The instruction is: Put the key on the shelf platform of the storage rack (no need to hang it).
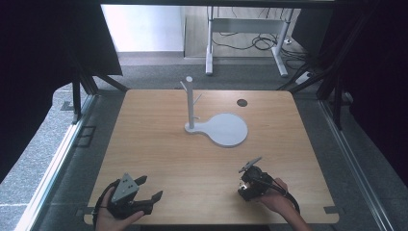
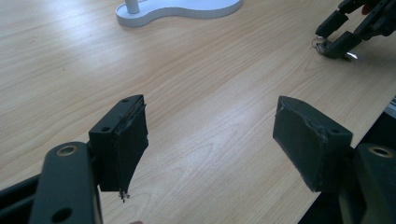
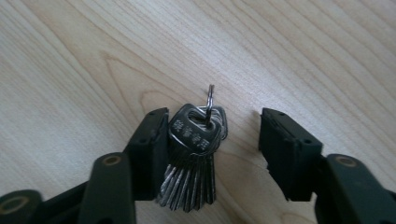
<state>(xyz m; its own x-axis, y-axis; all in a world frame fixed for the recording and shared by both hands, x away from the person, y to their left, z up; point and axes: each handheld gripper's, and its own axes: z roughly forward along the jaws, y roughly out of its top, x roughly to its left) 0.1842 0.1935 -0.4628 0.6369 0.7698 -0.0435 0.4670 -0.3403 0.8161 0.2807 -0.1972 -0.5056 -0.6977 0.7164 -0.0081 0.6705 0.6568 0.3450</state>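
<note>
While straddling the bunch of keys (image 3: 194, 154) at lower centre with jaws parted, right hand-held gripper (image 3: 210, 149) closing in, probably needing squeeze before lifting; left hand-held gripper (image 2: 210, 140) idling open.

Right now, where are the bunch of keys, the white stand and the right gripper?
bunch of keys (image 3: 194, 154), right gripper view, on the fanned key heads.
white stand (image 1: 226, 130), high view, on its flat round base.
right gripper (image 3: 212, 154), right gripper view, midway between its fingertips.
</note>
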